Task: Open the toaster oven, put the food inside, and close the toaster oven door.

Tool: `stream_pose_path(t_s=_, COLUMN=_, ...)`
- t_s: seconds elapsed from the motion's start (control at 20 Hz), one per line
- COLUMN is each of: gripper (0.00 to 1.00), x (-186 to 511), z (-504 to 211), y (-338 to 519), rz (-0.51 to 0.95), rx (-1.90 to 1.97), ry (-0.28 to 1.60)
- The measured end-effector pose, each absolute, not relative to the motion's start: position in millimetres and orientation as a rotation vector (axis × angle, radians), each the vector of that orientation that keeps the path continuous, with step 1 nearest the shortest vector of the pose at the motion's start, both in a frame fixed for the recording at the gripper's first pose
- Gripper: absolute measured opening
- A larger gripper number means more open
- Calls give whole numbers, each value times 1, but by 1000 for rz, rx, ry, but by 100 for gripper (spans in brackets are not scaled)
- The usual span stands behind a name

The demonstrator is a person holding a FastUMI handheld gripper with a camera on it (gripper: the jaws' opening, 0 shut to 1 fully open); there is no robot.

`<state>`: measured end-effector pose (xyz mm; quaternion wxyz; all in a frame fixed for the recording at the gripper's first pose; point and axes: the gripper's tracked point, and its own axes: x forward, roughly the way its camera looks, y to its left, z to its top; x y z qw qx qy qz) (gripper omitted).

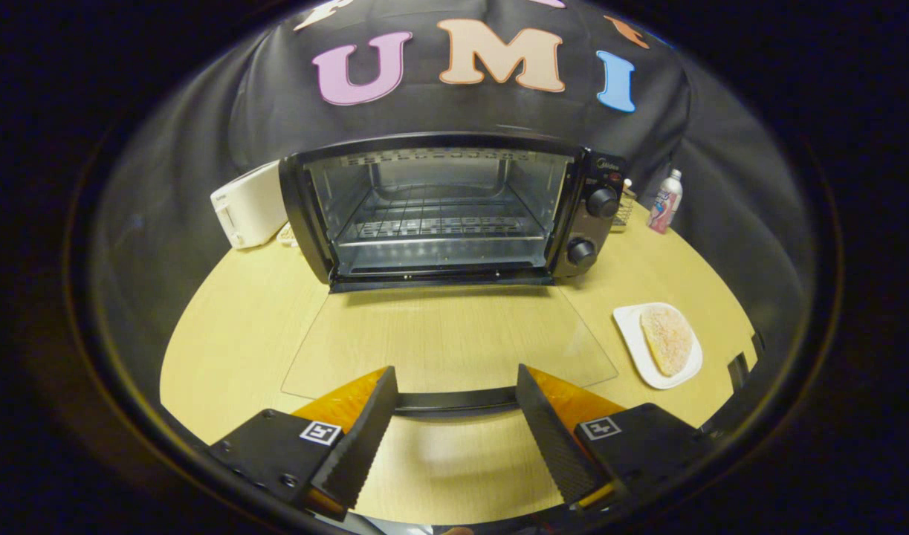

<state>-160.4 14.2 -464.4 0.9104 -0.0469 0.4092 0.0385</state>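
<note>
Pale wood makes up the table (261,327), on which a toaster oven (454,212) is set well beyond the gripper (456,386). Its glass door (454,334) is folded fully down and lies flat over the tabletop, the wood grain being seen through the pane. The door's dark handle (454,401) runs crosswise between the two fingertips, level with them; whether either finger touches it cannot be told. The jaws are held wide apart, and nothing is clamped between them.

Inside the oven a wire rack (439,219) is seen, with bare metal walls around it. Two round knobs (594,227) are stacked on the panel at the oven's right side.

The food (667,339) (a flat, pale, crumbed piece) is laid on a white plate (632,331), which rests on the table to the right of the open door and ahead of the right finger, apart from both.

A white appliance (250,204) is placed just beside the oven's left wall. A small bottle (666,200) stands upright near the table's far right edge, behind the oven's knob side.
</note>
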Motion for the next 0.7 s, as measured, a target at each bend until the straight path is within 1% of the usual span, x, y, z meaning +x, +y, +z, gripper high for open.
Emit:
stream_pose_path(t_s=0.4, gripper=100, x=-162, z=-482, y=13, rz=86, rx=-92, ry=889)
stream_pose_path(t_s=0.7, gripper=100, x=-153, z=-472, y=9, rz=86, rx=-103, ry=884)
